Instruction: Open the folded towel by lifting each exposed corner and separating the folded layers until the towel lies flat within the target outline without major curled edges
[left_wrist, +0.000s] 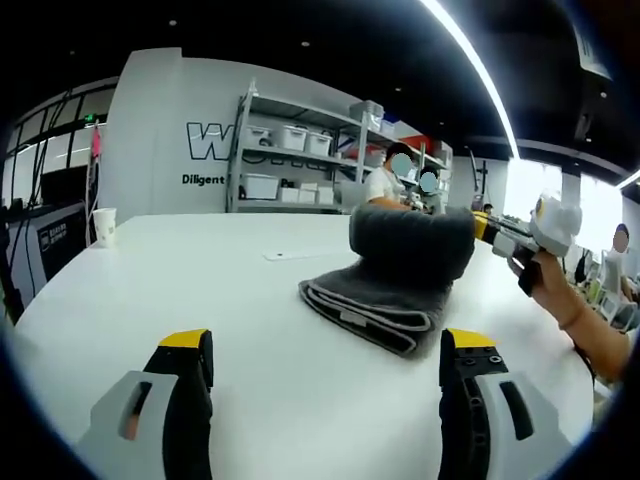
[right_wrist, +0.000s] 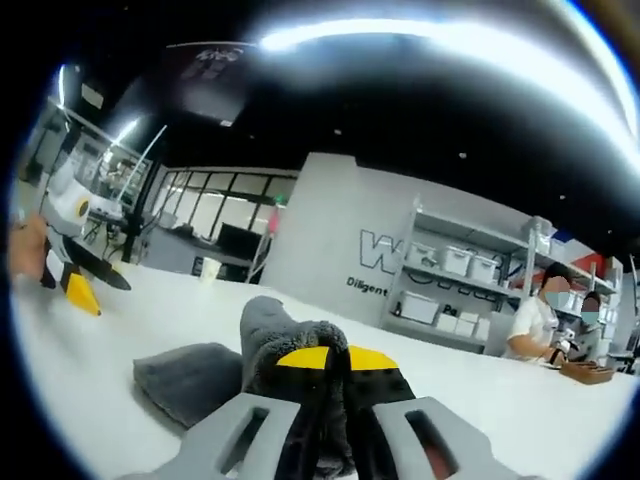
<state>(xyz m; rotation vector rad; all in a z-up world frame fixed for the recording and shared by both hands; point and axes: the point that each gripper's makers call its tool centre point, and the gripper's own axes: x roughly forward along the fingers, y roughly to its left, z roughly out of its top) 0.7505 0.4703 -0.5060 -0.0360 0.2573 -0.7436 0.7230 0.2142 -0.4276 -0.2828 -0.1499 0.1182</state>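
Towel: dark grey folded terry towel lies on the white table top, towards its far right part; the lower layers are flat with the folded edge facing the left gripper view, and the top layer is lifted into a rounded hump.
Right gripper: grey two-jaw gripper with yellow-tipped black pads, jaws together and clamped on the raised towel layer; in the left gripper view it enters from the right, held by a person's hand.
Left gripper: matching grey gripper, jaws wide apart, holding nothing, above bare table short of the towel's near edge.
Cup: white paper cup near the table's far left edge.
Background: metal shelving with white bins.
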